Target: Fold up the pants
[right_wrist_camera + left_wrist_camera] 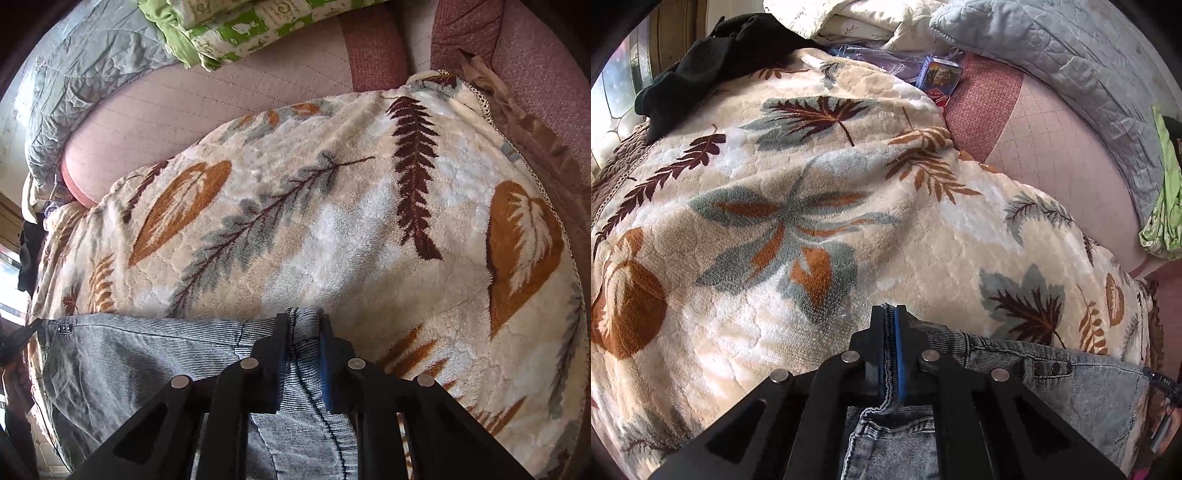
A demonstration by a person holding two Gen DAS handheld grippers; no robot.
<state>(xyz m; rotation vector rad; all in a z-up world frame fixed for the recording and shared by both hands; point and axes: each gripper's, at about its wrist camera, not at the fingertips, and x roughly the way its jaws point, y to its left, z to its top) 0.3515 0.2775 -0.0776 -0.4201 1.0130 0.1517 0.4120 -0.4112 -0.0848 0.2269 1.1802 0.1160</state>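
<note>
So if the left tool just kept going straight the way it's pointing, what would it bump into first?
Most likely the leaf-patterned blanket. The left tool points steeply down, shut on the edge of the jeans, and the blanket spreads right beyond its tip. How near it lies is hard to judge through this lens.

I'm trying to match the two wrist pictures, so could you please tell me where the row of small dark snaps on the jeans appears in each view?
Left wrist view: the snaps sit at lower right, on the jeans right of the left hand-held gripper.
Right wrist view: the snaps sit at far left, left of the right hand-held gripper.
Shared landmark: the leaf-print blanket under the jeans.
</note>
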